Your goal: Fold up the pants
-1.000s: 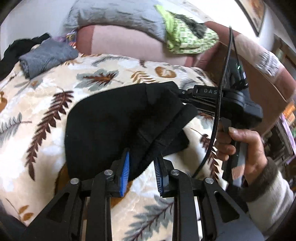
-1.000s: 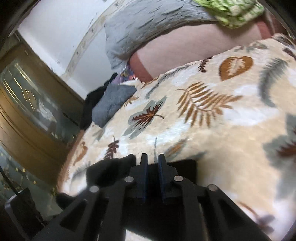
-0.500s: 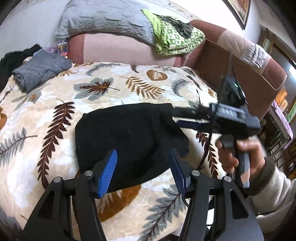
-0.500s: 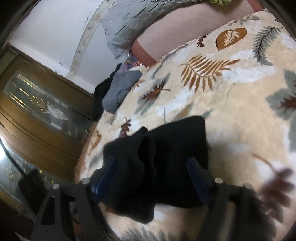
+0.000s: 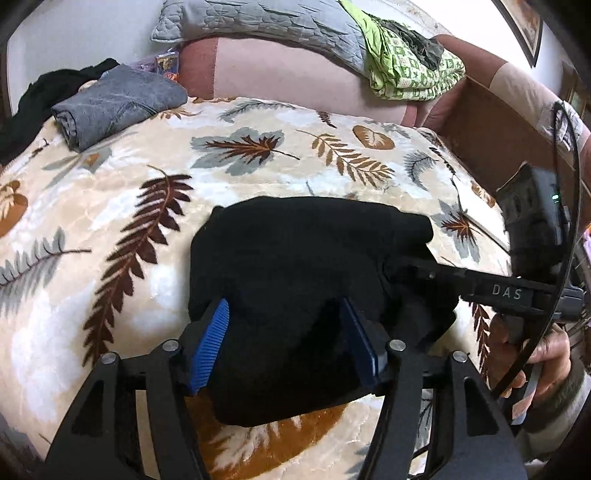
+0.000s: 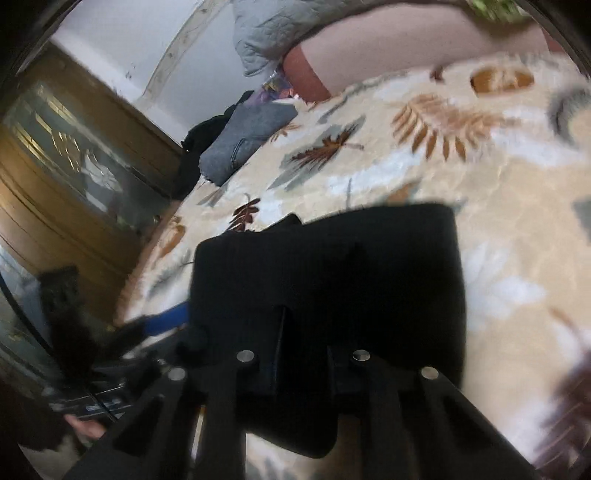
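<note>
On the leaf-print bed (image 5: 110, 229), the left tongs (image 5: 284, 339) are opening astride the folded black pants (image 5: 295, 258) (pads clear), while the right tongs (image 6: 301, 354) are closing on their edge.

Home bedroom: leaf-print blanket (image 5: 110, 206), pillow (image 5: 258, 26), wooden wardrobe (image 6: 55, 184).

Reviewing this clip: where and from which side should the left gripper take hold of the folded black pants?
Probably the near folded edge of the black pants, approached from the near side. That edge is a thick rounded roll lying between the left gripper fingers, whose jaws are opening. The right gripper is already closing on the right-hand edge.
</note>
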Demonstrator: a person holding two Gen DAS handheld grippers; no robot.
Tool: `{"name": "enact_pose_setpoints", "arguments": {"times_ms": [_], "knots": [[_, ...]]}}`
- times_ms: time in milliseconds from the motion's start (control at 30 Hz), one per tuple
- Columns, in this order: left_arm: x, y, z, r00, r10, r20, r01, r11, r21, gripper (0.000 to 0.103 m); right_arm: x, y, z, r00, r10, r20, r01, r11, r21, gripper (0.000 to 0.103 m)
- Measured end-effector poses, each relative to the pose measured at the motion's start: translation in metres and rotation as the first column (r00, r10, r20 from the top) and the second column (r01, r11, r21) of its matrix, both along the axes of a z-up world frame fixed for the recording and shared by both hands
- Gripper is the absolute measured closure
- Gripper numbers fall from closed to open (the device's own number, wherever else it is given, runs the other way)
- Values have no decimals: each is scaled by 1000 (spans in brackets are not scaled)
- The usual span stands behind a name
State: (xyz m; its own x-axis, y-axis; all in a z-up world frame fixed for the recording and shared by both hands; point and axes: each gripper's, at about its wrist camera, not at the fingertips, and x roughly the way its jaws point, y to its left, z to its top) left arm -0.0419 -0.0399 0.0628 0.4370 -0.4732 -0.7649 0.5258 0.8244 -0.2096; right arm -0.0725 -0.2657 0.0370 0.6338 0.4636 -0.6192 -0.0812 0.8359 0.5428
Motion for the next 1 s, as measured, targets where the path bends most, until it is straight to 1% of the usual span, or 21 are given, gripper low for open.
{"name": "enact_pose_setpoints", "arguments": {"times_ms": [67, 133, 167, 200, 267, 333, 367, 400, 433, 467, 500, 533, 567, 667, 733, 767, 833, 933, 1000], "knots": [[0, 1, 10, 1000, 5, 20, -5, 1000, -17, 41, -5, -11, 21, 998, -17, 65, 16, 1000, 23, 93], [1, 1, 23, 999, 2, 45, 1, 998, -61, 40, -9, -23, 36, 994, -38, 102, 36, 999, 18, 94], [2, 0, 26, 999, 1, 49, 3, 997, -72, 36, -12, -29, 42, 992, -50, 112, 50, 999, -2, 94], [2, -3, 27, 999, 0, 47, 3, 997, -82, 35, -13, -33, 45, 992, -61, 112, 64, 998, -25, 94], [3, -6, 21, 999, 1, 34, 2, 997, -80, 34, -16, -43, 39, 992, -99, 78, 107, 989, -99, 94], [5, -12, 6, 1000, 4, -4, -4, 999, -45, 34, -13, -49, 24, 991, -129, 33, 132, 984, -121, 94], [7, -14, -2, 1000, 8, -25, -8, 1000, -27, 34, -10, -49, 15, 992, -125, 10, 125, 985, -118, 93], [9, -16, -12, 999, 16, -52, -16, 1000, -14, 34, -8, -47, 6, 993, -114, -17, 111, 987, -118, 92], [10, -15, -16, 998, 22, -67, -23, 1000, -13, 34, -8, -46, 3, 993, -113, -21, 110, 987, -117, 87], [10, -14, -17, 997, 26, -74, -28, 999, -18, 34, -9, -46, 2, 992, -124, -19, 121, 986, -111, 86], [11, -11, -16, 996, 31, -80, -33, 999, -30, 34, -9, -49, 4, 991, -130, -22, 127, 987, -96, 81], [11, -8, -13, 996, 39, -76, -41, 999, -33, 34, -9, -54, 8, 989, -143, -27, 140, 987, -81, 69], [11, -5, -7, 997, 50, -57, -52, 998, -31, 34, -11, -59, 12, 987, -158, -19, 156, 985, -75, 66], [15, 0, 6, 998, 67, -10, -68, 997, -37, 34, -20, -72, 35, 978, -201, 57, 205, 975, -86, 66], [23, 1, 12, 997, 79, 3, -79, 996, -42, 34, -21, -69, 49, 979, -174, 103, 181, 981, -67, 66], [27, 0, 13, 996, 88, 7, -88, 996, -35, 34, -17, -61, 53, 984, -133, 116, 141, 988, -61, 66], [40, -6, 12, 993, 116, 10, -116, 993, -9, 34, -11, -46, 53, 991, -71, 115, 81, 993, -81, 66], [54, -15, 5, 991, 136, 7, -136, 991, 4, 34, 9, -19, 40, 995, -22, 95, 35, 989, -147, 68], [63, -23, -1, 989, 151, 2, -151, 988, 32, 34, 21, -14, 25, 998, -23, 58, 33, 984, -175, 69]]}}
